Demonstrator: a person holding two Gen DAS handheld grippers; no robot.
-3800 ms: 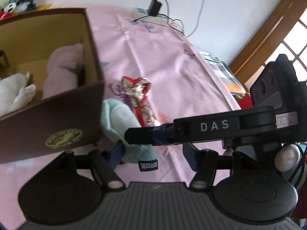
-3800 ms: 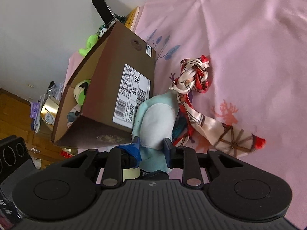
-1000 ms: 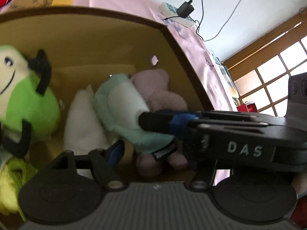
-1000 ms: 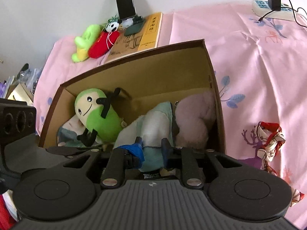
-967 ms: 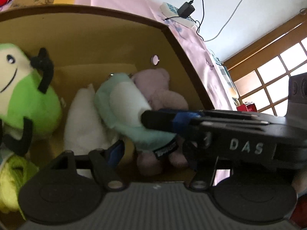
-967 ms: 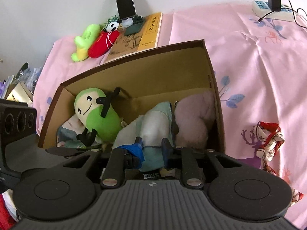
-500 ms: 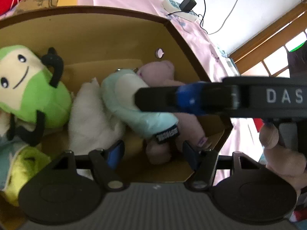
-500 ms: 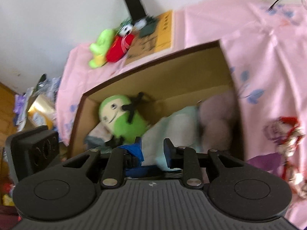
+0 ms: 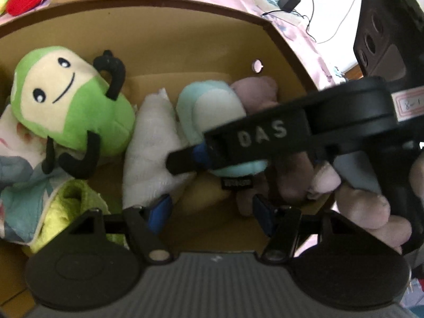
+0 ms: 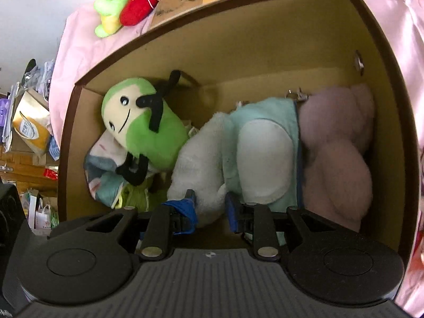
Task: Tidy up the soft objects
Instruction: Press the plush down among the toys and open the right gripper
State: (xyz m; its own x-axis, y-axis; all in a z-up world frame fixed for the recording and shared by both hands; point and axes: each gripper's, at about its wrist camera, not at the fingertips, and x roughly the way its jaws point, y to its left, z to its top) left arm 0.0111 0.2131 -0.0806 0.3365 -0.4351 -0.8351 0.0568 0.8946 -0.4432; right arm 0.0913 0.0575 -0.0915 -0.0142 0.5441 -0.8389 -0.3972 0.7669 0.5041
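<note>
One cardboard box (image 10: 376,26) holds five soft things: one green plush with a smiling face (image 10: 144,123), one white plush (image 10: 201,164), one mint slipper-like piece (image 10: 265,148), one mauve plush (image 10: 336,143), and one patterned cloth (image 10: 106,169) with a yellow-green cloth (image 9: 69,206) beside it, six counting that. Outside the box lie two more plushes, one green (image 10: 112,5) and one red (image 10: 140,1). Two grippers show, left (image 9: 209,216) and right (image 10: 209,209).

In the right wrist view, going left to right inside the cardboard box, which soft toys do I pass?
Green smiling plush → white plush → mint-green plush → pale pink plush, which lies against the right wall of the cardboard box.
</note>
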